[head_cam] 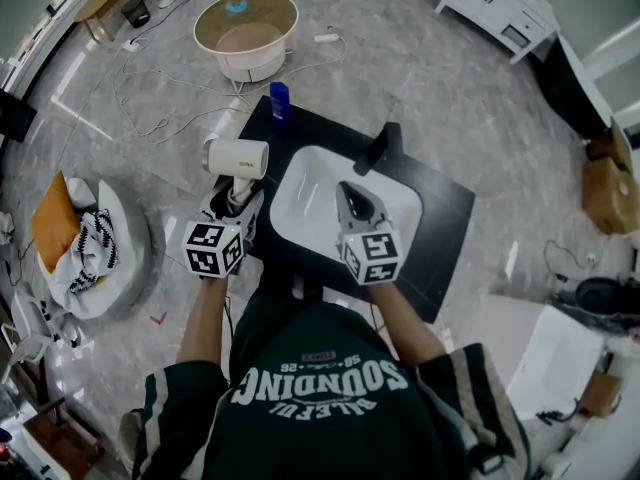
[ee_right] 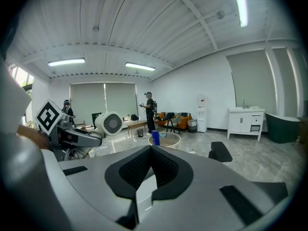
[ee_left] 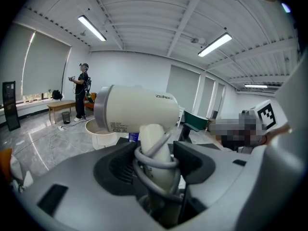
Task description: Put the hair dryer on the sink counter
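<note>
A cream hair dryer (head_cam: 237,158) is held upright by its handle, its barrel level above the left side of the black sink counter (head_cam: 445,230). My left gripper (head_cam: 236,197) is shut on that handle, with the grey cord looped around it; in the left gripper view the hair dryer (ee_left: 137,110) fills the middle between the jaws. My right gripper (head_cam: 355,203) hovers over the white basin (head_cam: 300,208), jaws shut with nothing between them. From the right gripper view the hair dryer (ee_right: 110,124) shows at the left, grille facing me.
A black faucet (head_cam: 383,148) stands at the basin's back edge and a blue bottle (head_cam: 280,99) at the counter's far left corner. A round beige tub (head_cam: 246,33) sits on the floor beyond. Cables trail across the floor; a cushion pile (head_cam: 85,243) lies left.
</note>
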Demonstrator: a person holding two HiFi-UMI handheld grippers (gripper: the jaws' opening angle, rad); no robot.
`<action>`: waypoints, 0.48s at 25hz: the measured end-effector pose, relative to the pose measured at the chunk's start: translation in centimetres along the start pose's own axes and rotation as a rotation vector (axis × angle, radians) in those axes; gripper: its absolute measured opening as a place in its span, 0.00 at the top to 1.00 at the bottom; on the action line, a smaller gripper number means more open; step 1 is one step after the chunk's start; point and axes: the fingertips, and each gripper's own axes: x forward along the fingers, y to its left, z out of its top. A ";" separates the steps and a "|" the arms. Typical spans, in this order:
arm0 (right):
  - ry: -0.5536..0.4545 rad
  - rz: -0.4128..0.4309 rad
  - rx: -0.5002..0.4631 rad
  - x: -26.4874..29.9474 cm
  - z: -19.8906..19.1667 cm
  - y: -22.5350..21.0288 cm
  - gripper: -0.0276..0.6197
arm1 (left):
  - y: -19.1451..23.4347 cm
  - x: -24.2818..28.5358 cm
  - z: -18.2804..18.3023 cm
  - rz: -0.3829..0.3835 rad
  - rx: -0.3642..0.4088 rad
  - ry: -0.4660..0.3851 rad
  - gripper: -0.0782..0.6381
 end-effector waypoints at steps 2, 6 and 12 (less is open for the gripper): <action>0.013 -0.002 0.003 0.7 -0.4 0.1 0.96 | 0.5 0.5 -0.3 -0.009 0.001 0.015 0.56; 0.041 -0.011 0.019 1.8 -0.9 0.1 0.96 | 1.4 1.5 -1.5 -0.025 -0.006 0.055 0.56; 0.101 -0.015 0.039 3.6 -3.3 0.7 0.96 | 3.0 3.0 -5.2 -0.043 -0.022 0.147 0.56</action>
